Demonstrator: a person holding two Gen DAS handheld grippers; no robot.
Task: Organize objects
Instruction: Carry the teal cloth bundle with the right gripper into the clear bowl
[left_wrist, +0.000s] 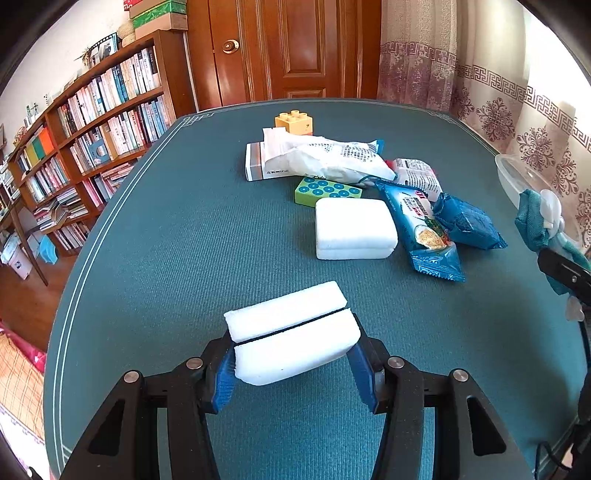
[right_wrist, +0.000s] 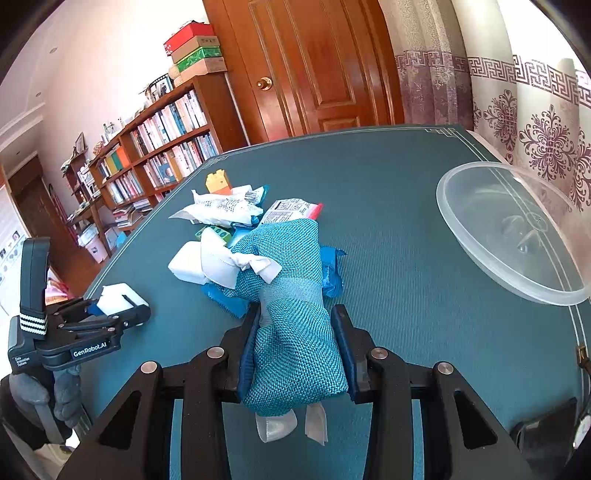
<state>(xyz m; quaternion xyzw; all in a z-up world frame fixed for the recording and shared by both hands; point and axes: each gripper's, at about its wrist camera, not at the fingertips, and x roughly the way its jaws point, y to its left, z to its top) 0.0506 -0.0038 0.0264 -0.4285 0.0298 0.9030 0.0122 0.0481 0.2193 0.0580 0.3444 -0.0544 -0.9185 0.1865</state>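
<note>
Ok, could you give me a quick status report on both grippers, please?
Left gripper shut on white foam block. Right gripper shut on teal pouch. Clear bowl unobstructed.

Both grippers same build: matte black angular linkage arms, triangular cutouts, round silver pivot pins. Left gripper (left_wrist: 291, 363) has blue ribbed pads (left_wrist: 224, 373) on the fingers. Right gripper (right_wrist: 295, 347) has darker blue pads (right_wrist: 246, 354). Side-on from the right wrist view, the left unit has a white "GenRobot.AI" label (right_wrist: 89, 344), a tall black upright block with white stripes, small screws. Grey knit glove (right_wrist: 55, 398) on the hand underneath.
</note>
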